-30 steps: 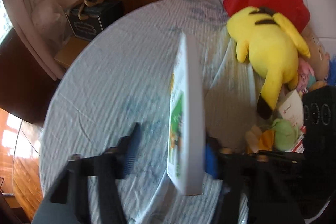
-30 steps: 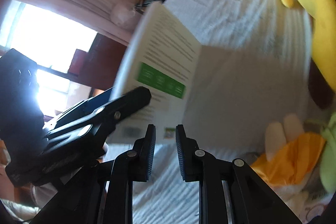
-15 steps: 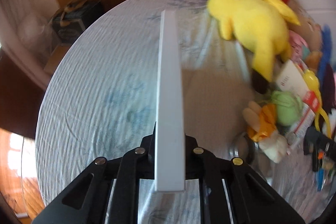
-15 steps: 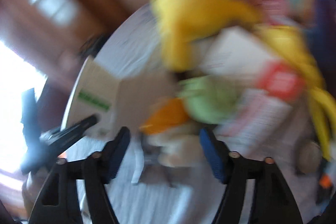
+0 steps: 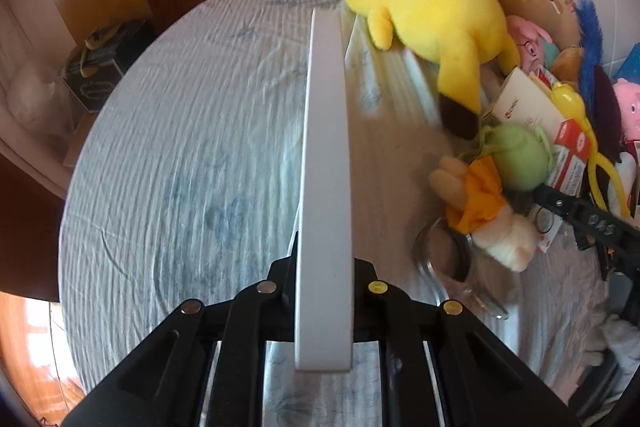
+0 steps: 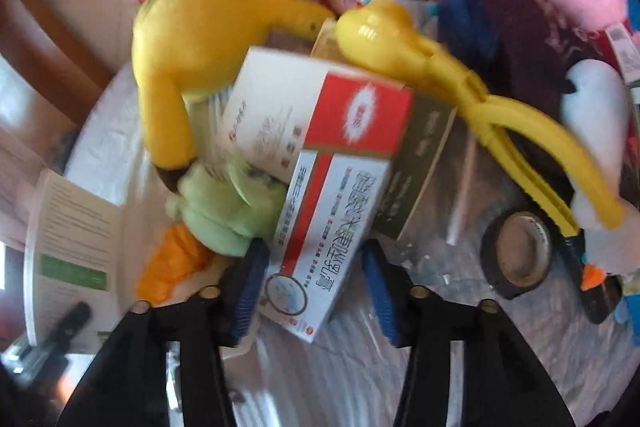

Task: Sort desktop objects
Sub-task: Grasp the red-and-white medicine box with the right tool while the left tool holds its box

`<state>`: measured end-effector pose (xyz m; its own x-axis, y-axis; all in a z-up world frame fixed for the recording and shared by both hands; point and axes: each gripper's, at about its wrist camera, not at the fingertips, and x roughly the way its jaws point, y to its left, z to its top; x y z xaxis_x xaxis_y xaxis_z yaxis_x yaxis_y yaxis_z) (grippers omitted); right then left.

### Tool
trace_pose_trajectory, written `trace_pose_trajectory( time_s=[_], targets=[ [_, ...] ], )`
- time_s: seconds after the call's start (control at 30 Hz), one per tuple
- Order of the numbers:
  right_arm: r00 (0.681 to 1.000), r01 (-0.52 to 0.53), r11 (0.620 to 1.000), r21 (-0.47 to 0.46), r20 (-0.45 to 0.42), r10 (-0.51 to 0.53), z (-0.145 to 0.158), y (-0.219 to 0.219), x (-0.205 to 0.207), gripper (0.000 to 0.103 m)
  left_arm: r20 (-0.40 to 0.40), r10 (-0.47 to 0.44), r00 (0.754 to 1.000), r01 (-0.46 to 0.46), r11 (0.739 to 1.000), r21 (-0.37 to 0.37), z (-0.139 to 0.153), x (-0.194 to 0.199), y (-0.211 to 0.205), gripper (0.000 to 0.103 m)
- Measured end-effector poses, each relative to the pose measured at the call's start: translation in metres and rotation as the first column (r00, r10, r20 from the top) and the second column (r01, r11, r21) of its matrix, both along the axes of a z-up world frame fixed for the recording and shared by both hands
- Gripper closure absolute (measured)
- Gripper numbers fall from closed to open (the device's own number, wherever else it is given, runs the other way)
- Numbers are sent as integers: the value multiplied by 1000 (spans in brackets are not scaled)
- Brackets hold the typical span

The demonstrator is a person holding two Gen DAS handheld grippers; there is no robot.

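From my left wrist view, my left gripper (image 5: 324, 291) is clamped tight on the thin white box (image 5: 326, 187), held on its edge so I see only its narrow side. The box sticks out over the round table (image 5: 180, 155), which has a pale blue cloth. Left of the box the cloth is bare and wide, right out to the round rim. Right of it the toys crowd in: the yellow plush (image 5: 432, 15) near the far rim, the green and orange plush (image 5: 492, 187) close by, and a glass jar (image 5: 444, 259) just beside that.

From my right wrist view, my right gripper (image 6: 316, 279) has its blue pads apart. Its jaws have just been closing a little. The end of the red and white box (image 6: 332, 211) sits between them, but I cannot tell if the pads touch it. Yellow tongs (image 6: 460, 95) and a tape roll (image 6: 520, 255) lie to the right. There is little free room here.

A second ago my left jaws were wide and the white box leaned. My right gripper was shut and faced the white box.
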<state>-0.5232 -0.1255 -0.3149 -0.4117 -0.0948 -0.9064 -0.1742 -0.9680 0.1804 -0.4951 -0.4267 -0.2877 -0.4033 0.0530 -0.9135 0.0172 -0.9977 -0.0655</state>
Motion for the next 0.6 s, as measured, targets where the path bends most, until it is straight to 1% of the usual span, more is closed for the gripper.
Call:
trace_pose_trajectory(
  time_s=[0.07,0.17,0.23,0.3,0.37,0.53,0.6],
  targets=[
    [1000,-12,1000,20,14,12,-8,-7,0,50,0,-9,1000,9,1000,0,-3,0,0,90],
    [1000,-12,998,54,-11,13,-1,-13,7,50,-3,-14,1000,14,1000,6,-7,0,1,90],
    [999,-38,994,99,-10,39,0,-22,2,49,-5,-9,1000,9,1000,15,-8,1,-1,90],
    [997,-67,991,119,-16,70,-2,-25,5,51,-20,-17,1000,17,1000,17,-2,6,0,90],
    [997,-75,990,116,-24,78,3,-28,11,54,-39,-27,999,28,999,23,7,11,1,90],
    [993,-89,993,80,-72,95,29,-30,32,57,-110,-74,991,80,996,49,39,20,16,90],
    [991,-90,994,60,-98,96,44,-27,43,61,-136,-97,986,106,992,61,51,26,25,90]
  ],
)
